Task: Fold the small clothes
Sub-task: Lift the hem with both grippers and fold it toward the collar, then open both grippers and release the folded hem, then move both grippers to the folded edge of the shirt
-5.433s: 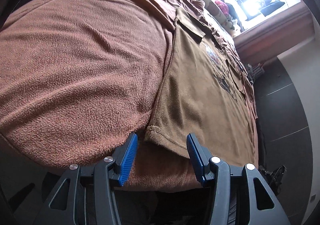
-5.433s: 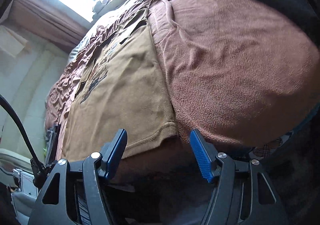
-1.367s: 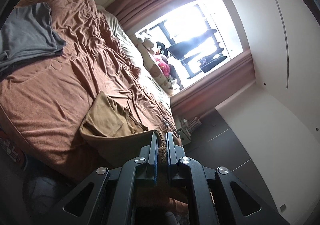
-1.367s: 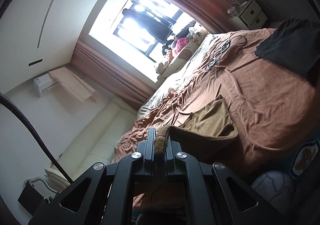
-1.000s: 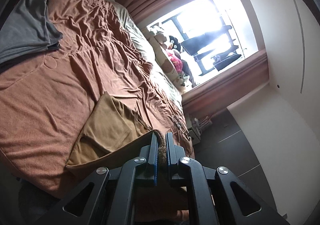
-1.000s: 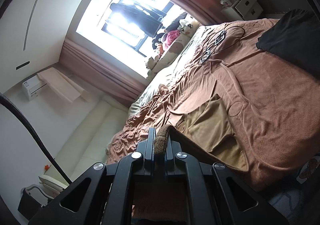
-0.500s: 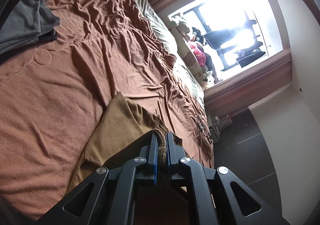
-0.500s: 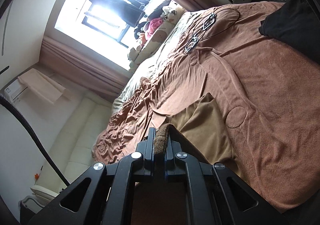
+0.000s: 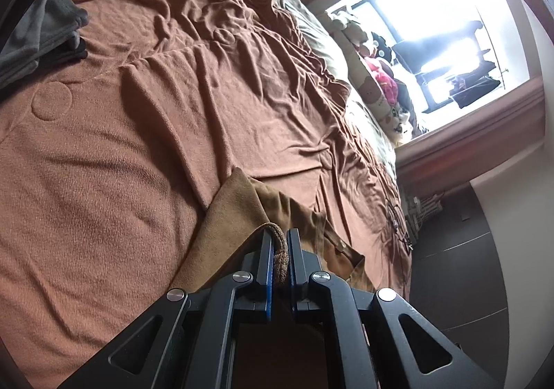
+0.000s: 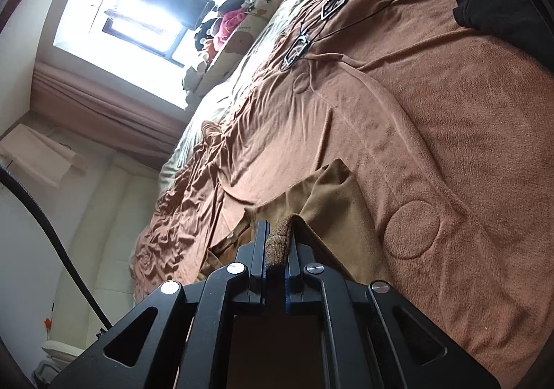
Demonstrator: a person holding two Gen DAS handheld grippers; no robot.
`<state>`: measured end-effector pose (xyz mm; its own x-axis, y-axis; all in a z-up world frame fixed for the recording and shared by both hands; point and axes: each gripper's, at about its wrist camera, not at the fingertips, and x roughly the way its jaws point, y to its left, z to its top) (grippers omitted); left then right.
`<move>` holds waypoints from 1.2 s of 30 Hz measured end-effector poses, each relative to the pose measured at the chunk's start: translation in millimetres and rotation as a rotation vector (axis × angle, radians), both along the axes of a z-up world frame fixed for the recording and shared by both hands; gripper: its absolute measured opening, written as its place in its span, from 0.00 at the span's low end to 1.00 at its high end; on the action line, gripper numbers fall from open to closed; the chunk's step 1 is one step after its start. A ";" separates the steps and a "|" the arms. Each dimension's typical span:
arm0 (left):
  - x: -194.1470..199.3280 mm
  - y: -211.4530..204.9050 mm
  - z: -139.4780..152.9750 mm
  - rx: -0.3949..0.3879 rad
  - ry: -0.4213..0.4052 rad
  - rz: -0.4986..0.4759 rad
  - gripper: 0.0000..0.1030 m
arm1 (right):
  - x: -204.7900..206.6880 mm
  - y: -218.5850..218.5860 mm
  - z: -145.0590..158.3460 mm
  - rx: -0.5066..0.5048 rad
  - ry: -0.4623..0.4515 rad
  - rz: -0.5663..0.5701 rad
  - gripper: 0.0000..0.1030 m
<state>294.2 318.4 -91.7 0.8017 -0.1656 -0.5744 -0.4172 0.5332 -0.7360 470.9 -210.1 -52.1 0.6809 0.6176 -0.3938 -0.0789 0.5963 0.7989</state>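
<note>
Two tools pinched hem corners: left tool [image 9: 278, 252], right tool [image 10: 276, 243] | tan shirt [image 9: 225, 226] half-folded, lower centre | bed [image 9: 138, 146] | hem unplaced, further folds remained.

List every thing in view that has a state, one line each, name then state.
left gripper: shut on the shirt's hem.
right gripper: shut on the shirt's hem.
tan shirt: hem lifted, the rest lying on the blanket.
brown blanket: spread over the bed, wrinkled.
grey clothes: folded, stacked.
curtains: drawn back from the window.
</note>
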 end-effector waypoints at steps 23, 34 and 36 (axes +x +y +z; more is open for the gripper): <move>69.4 1.5 -39.3 0.178 0.203 -0.133 0.67 | 44.2 24.2 13.0 -0.137 0.040 0.030 0.72; 64.3 -30.0 -35.6 0.411 0.314 -0.345 0.72 | 13.2 36.3 42.6 -0.369 0.011 0.133 0.81; 63.3 -35.3 -38.1 0.448 0.334 -0.383 0.72 | 10.8 38.4 45.8 -0.413 -0.003 0.157 0.81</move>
<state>357.5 283.1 -129.8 0.5013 -0.0909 -0.8605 -0.3046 0.9123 -0.2738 481.7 -171.6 -6.2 0.5929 0.5047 -0.6275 -0.1958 0.8462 0.4956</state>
